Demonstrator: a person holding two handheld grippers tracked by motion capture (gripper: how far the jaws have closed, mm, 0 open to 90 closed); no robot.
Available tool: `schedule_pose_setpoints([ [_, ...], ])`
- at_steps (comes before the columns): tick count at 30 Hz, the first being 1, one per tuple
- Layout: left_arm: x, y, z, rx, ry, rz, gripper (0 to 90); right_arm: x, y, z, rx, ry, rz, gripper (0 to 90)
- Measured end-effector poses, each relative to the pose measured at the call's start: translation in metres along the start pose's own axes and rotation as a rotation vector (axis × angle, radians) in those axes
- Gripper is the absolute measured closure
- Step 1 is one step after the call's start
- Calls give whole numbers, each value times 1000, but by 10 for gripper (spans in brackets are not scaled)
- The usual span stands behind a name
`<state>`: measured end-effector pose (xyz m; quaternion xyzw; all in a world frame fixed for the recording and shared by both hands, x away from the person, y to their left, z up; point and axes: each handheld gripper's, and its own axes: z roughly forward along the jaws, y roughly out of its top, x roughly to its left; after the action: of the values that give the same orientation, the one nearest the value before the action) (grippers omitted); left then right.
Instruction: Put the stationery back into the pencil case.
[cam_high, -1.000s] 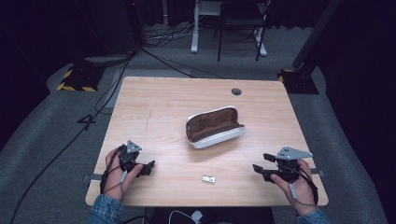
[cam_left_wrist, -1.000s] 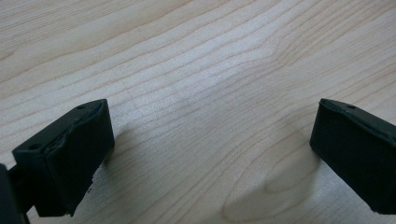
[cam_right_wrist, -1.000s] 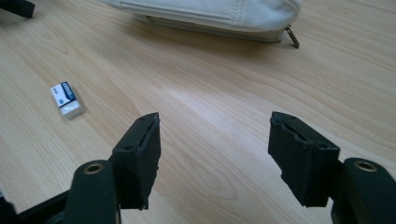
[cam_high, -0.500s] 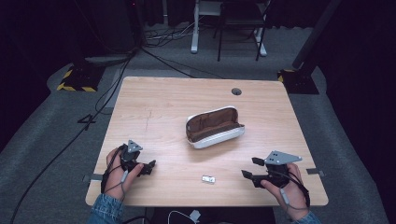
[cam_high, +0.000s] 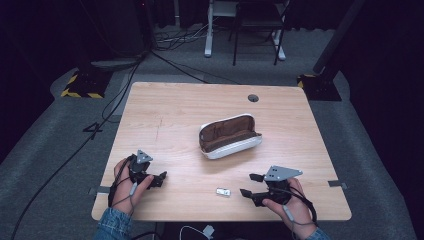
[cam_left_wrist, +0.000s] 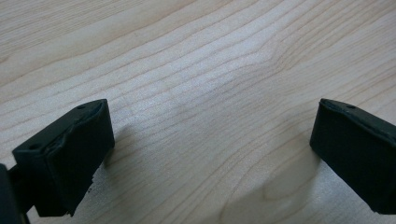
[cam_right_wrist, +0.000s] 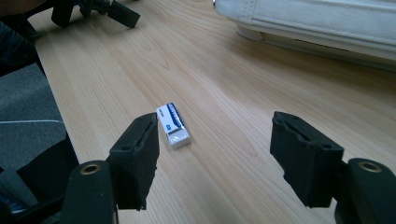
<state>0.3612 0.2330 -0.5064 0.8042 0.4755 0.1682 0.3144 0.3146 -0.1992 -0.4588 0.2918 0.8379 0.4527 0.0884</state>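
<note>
The right gripper (cam_high: 248, 185) is spread wide with nothing between its jaws; a small white eraser (cam_right_wrist: 173, 125), its label too small to read, lies just ahead near one jaw. The left gripper (cam_high: 161, 178) rests open on bare table (cam_high: 170, 120). The white case (cam_high: 230, 136), open, is cut off in the right gripper view.

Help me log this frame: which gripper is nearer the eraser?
Right. The right gripper, jaws open, sits just beside the eraser, which lies ahead of its jaws in the right gripper view. The left gripper, also open, rests farther off, across the table.
</note>
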Motion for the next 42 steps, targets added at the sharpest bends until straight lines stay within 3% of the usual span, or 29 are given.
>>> schedule_pose_setpoints([
  [14, 0, 0, 0, 2, -1, 4, 2, 17, 2, 42, 103, 68, -68, 441],
  [22, 0, 0, 0, 2, -1, 4, 1, 21, 4, 61, 132, 61, -111, 542],
  [30, 0, 0, 0, 2, -1, 4, 2, 23, 5, 71, 142, 59, -149, 590],
  [35, 0, 0, 0, 2, -1, 4, 2, 26, 4, 75, 174, 63, -203, 710],
  [42, 0, 0, 0, 2, -1, 4, 1, 26, 4, 75, 173, 65, -211, 735],
])
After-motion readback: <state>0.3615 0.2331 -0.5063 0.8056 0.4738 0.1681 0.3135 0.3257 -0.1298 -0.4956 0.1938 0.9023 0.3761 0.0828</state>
